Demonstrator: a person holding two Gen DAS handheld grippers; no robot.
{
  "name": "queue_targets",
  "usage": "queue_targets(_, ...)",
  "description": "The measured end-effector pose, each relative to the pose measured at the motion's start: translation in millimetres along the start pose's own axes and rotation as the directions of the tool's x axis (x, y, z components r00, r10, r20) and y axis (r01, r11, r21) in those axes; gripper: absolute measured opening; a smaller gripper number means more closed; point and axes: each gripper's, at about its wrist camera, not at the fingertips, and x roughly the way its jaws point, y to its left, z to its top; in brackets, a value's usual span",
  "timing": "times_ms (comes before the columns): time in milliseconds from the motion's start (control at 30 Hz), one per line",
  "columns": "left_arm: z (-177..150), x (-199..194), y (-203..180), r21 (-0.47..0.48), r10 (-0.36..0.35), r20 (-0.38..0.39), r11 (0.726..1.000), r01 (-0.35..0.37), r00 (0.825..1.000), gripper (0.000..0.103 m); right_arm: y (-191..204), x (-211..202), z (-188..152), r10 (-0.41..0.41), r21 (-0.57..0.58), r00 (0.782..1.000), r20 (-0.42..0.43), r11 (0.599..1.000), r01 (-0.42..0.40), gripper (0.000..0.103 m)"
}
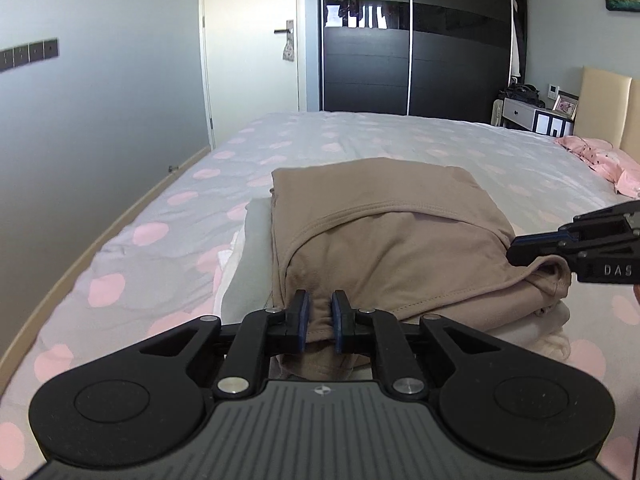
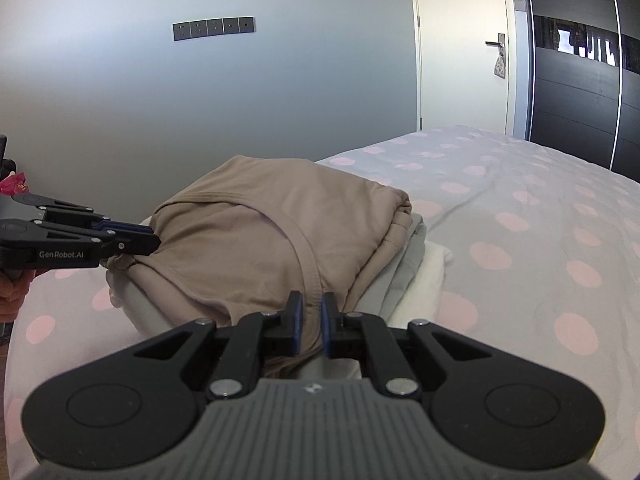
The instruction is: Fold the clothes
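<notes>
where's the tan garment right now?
The tan garment lies folded on top of a grey and white stack of clothes on the dotted bedspread, centre in both wrist views, its near edge pinched by the left gripper and right gripper.

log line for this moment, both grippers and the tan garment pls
left gripper: shut on tan garment | right gripper: shut on tan garment | garment: folded, atop stack on bed
</notes>
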Motion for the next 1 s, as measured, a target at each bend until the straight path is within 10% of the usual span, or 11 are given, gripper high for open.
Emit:
queue_targets(467, 1, -117, -100, -0.007, -0.085, -0.038, 0.996, 0.085, 0.996, 0.050, -1, -141, -16, -0.025, -0.031, 0.997, -0.071, 0.999, 0.023, 0.025)
queue_targets(1000, 68, -239, -276, 0.238, -0.232, 0.193, 0.954, 0.184, 0.954, 0.079, 20, -372, -115, -0.203, -0.039, 0.977, -0.064, 0.979, 0.201, 0.050)
